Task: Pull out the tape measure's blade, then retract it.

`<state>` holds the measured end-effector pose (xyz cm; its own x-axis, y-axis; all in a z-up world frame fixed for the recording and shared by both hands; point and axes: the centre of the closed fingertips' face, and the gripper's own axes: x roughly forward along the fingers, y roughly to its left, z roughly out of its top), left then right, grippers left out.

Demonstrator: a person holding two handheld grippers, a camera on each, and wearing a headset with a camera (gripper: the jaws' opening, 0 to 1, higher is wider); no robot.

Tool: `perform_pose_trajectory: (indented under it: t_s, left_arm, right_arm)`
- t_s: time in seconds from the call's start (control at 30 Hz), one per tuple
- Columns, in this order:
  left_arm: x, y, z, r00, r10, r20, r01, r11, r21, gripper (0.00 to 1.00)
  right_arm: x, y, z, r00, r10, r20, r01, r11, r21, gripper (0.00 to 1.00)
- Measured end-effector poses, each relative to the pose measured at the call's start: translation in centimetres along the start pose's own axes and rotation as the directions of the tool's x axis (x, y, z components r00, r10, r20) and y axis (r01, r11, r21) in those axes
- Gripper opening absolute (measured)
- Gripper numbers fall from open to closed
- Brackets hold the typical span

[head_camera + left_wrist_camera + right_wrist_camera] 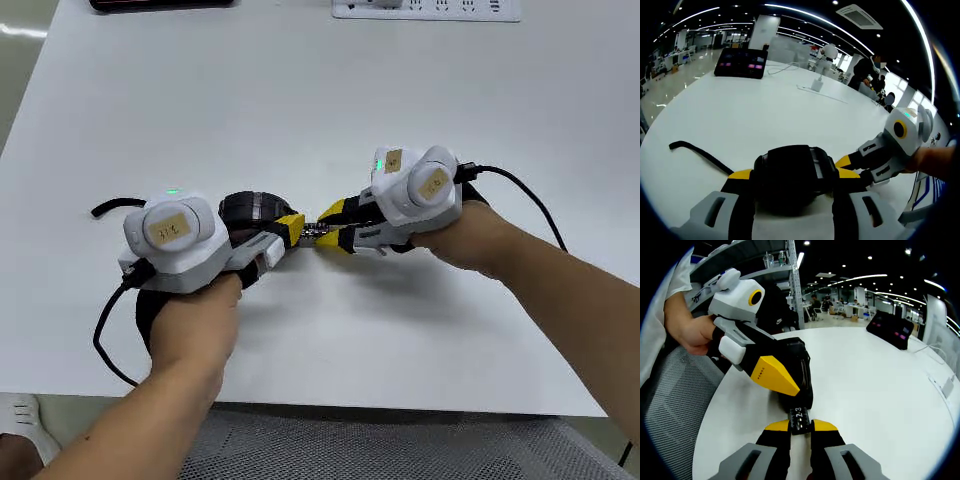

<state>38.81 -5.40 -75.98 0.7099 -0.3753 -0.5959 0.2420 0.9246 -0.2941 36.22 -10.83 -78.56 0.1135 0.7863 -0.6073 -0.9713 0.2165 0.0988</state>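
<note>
A black strap [118, 207] lies on the white table [300, 90], well to the left of the tape measure [250, 208]. The left gripper [275, 240] comes in from the tape measure's left and clamps its black case between yellow-tipped jaws. In the left gripper view the case fills the gap between them. The tape measure sits on the table, near its front edge. From its right side a short stretch of blade [800, 416] sticks out, with printed numbers showing. Just right of the tape measure, the right gripper [801, 427] has its jaws pressed together on the blade's end. Far beyond the tape measure and to its right, a white power strip [425, 8] lies at the table's far edge.
</note>
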Motion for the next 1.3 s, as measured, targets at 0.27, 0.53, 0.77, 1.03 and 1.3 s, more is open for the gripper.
perform_pose_trajectory:
  t_s: [0.27,0.53,0.77,1.03,1.3]
  left_arm:
    - [-0.04,-0.05,-0.02,1.0,-0.001,-0.004,0.001,1.0,-0.002,0.58]
    - [-0.01,-0.07,-0.02,1.0,-0.002,-0.003,0.002,1.0,0.001,0.58]
    - [-0.03,-0.12,0.02,1.0,-0.001,0.001,0.001,1.0,0.006,0.59]
    - [-0.03,-0.17,0.02,0.9999,0.005,-0.014,-0.004,1.0,0.01,0.6]
    - [-0.07,-0.17,-0.06,0.9994,0.005,-0.033,-0.004,1.0,0.01,0.6]
  right_arm:
    - [0.79,0.09,0.55,1.0,0.007,0.005,-0.007,1.0,-0.004,0.11]
    - [1.08,-0.02,0.54,0.9999,0.012,0.004,-0.012,1.0,-0.001,0.11]
    - [1.1,0.04,0.51,1.0,0.004,0.002,-0.005,1.0,0.018,0.12]
    - [1.2,-0.07,0.35,0.9999,0.004,-0.016,-0.003,1.0,0.022,0.13]
    - [1.16,-0.02,0.27,0.9999,0.005,-0.012,-0.005,0.999,0.047,0.16]
